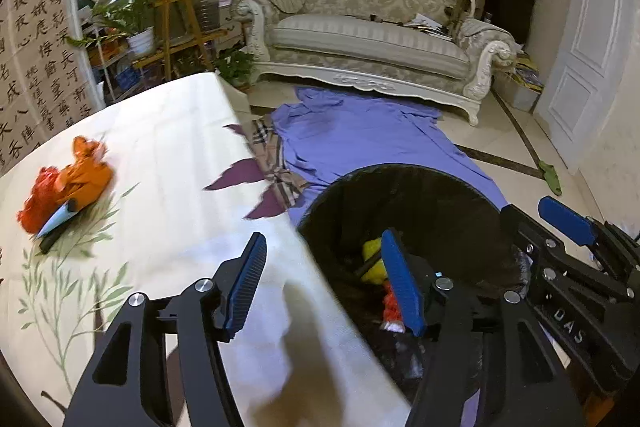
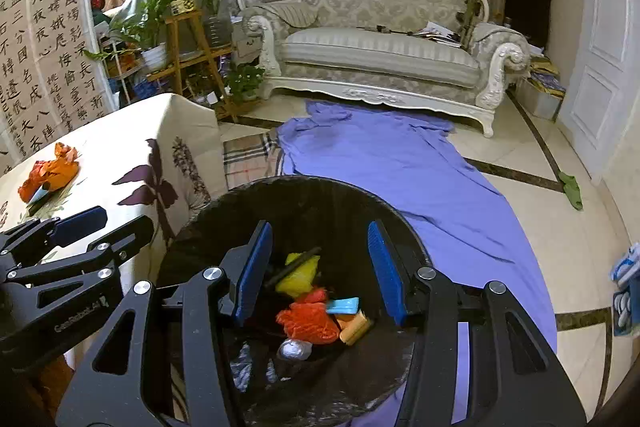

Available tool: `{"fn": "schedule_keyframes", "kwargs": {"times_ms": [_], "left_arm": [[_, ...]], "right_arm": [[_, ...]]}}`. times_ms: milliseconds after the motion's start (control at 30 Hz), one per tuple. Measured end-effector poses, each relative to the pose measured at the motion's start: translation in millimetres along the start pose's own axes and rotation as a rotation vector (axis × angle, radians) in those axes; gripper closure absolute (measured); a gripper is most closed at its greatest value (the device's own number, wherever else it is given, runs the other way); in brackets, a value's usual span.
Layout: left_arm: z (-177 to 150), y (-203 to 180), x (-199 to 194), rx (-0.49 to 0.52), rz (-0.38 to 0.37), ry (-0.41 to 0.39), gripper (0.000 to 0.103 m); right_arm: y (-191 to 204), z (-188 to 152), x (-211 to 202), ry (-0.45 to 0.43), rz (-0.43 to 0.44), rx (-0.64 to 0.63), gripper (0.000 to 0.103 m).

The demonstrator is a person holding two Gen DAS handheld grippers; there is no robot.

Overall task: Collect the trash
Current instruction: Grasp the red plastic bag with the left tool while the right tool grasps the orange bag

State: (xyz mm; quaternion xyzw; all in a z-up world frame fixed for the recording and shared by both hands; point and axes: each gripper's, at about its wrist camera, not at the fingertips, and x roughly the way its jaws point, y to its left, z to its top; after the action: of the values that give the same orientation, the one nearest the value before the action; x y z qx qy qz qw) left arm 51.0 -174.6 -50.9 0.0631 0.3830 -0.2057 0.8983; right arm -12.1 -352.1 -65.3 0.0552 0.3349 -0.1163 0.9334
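A black-lined trash bin (image 2: 304, 183) stands on the floor against the table's corner. Inside it lie a yellow bag (image 2: 298, 277), a red-orange crumpled wrapper (image 2: 310, 319), a light blue piece (image 2: 344, 305) and a foil ball (image 2: 294, 349). My right gripper (image 2: 320, 271) hangs open over the bin's mouth with nothing between its fingers. My left gripper (image 1: 324, 283) is open too and empty, straddling the table edge and the bin rim (image 1: 400, 171). A heap of orange and red wrappers (image 1: 68, 187) with a pale blue piece lies on the table at the far left.
The table wears a cream floral cloth (image 1: 160, 147). A purple sheet (image 2: 400, 167) and a plaid cloth (image 2: 248, 155) lie on the floor beyond the bin. Behind stand an ornate sofa (image 2: 380, 55) and a wooden plant stand (image 2: 192, 55). A green rag (image 2: 572, 189) lies near the white door.
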Motion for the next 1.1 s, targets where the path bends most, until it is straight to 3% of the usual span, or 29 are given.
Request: {"fn": "schedule_keyframes", "kwargs": {"times_ms": [667,1100], "left_arm": [[-27,136,-43,-0.206,0.239,0.007,0.040],[-7,224,-45,-0.301,0.325,-0.024,0.037]], "right_arm": [[130,16,4,0.014,0.217,-0.203,0.053],[214,55,22,0.003,0.334,-0.293,0.053]]}}
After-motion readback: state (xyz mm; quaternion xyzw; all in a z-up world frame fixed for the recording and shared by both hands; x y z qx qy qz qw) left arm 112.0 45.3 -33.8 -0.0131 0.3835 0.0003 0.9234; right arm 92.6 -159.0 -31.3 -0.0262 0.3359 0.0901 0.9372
